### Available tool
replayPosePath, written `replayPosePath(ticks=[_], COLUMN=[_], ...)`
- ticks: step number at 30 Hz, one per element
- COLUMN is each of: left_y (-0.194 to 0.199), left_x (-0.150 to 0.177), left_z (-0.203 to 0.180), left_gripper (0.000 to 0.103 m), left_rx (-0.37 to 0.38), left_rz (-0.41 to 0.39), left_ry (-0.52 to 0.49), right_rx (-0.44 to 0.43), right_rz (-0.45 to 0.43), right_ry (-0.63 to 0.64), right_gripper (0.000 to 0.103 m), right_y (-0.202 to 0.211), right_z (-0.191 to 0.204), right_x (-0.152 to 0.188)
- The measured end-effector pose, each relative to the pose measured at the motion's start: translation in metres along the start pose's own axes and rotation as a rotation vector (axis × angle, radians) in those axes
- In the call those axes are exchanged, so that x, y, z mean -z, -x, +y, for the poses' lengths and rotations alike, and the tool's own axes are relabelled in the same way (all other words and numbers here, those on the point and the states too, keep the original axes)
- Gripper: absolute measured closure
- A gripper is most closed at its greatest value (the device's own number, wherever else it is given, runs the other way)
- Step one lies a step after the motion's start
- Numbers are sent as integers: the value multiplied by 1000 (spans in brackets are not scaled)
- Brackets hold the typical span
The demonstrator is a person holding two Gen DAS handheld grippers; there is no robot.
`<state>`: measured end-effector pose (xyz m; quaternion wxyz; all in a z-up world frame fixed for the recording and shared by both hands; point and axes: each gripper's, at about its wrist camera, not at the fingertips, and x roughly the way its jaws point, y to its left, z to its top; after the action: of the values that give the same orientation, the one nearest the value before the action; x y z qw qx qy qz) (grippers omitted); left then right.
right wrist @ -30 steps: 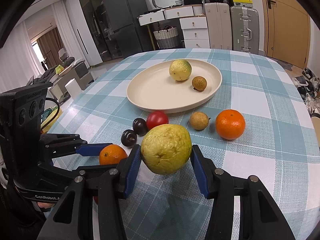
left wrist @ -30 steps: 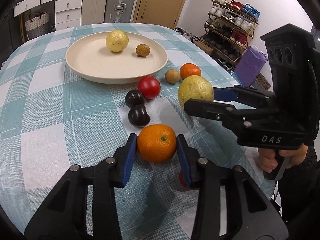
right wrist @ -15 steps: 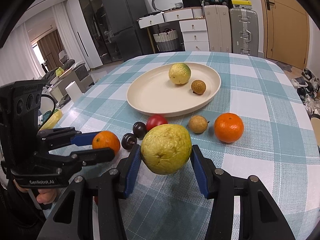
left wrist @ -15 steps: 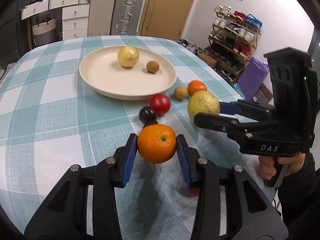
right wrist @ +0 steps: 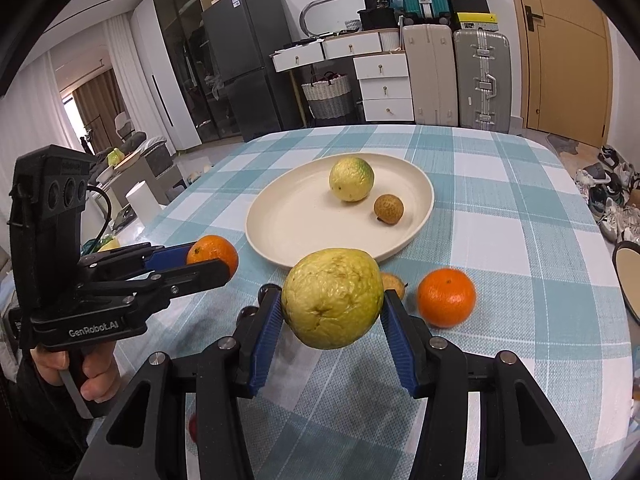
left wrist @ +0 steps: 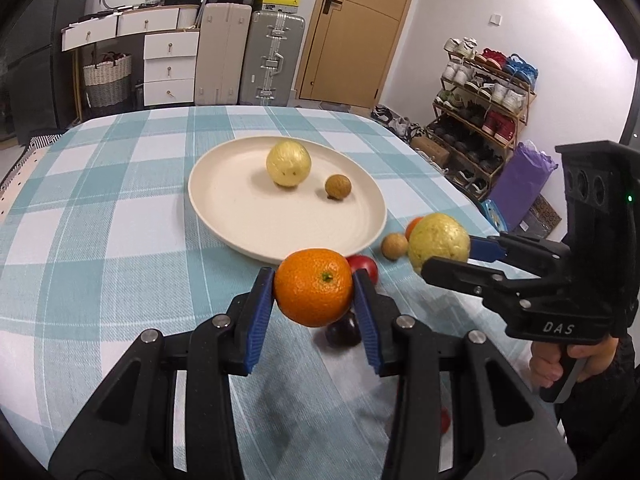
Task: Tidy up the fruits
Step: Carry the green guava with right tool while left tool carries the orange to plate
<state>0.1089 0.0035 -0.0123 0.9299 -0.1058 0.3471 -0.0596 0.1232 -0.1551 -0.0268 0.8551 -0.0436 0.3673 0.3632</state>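
My left gripper (left wrist: pixel 314 294) is shut on an orange (left wrist: pixel 313 287) and holds it above the checked tablecloth, just short of the cream plate (left wrist: pixel 224 216). To its right, my right gripper (right wrist: pixel 332 300) is shut on a yellow-green guava (right wrist: pixel 332 298), also lifted clear of the cloth. On the plate (right wrist: pixel 288 220) lie a second guava (right wrist: pixel 351 179) and a small brown longan (right wrist: pixel 388 208). A second orange (right wrist: pixel 447 297), a brown longan (left wrist: pixel 394 245), a red tomato (left wrist: pixel 366 267) and dark plums (left wrist: pixel 342 332) rest on the cloth near the plate's front rim.
The table edge falls away on the right, above a shoe rack (left wrist: pixel 484 92) and a purple bag (left wrist: pixel 520 184). Suitcases (left wrist: pixel 276 56) and white drawers (left wrist: pixel 170 68) stand beyond the far edge. A small red fruit (left wrist: pixel 445 420) peeks out under my left gripper's finger.
My left gripper has lifted the orange and carried it toward the plate, so the plums and tomato now sit behind and below it. The right gripper with the guava has stayed almost in place.
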Motion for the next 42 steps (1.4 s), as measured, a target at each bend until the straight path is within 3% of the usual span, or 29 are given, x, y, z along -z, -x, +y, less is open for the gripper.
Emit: replayPosePath(ticks=[21,42], left_y=[-34,-71], left_x=[-44,-53], left_z=[28,33], left_gripper=[66,66], left_rx=[-48,-64], left_rz=[-47,-12], left_ry=[60,57], right_rx=[27,37], right_rz=[-28,18], right_ry=[-16,6], right_gripper=[52,52], right_y=[-8,-36], right_z=[-6,-8], right_x=[-27,-41])
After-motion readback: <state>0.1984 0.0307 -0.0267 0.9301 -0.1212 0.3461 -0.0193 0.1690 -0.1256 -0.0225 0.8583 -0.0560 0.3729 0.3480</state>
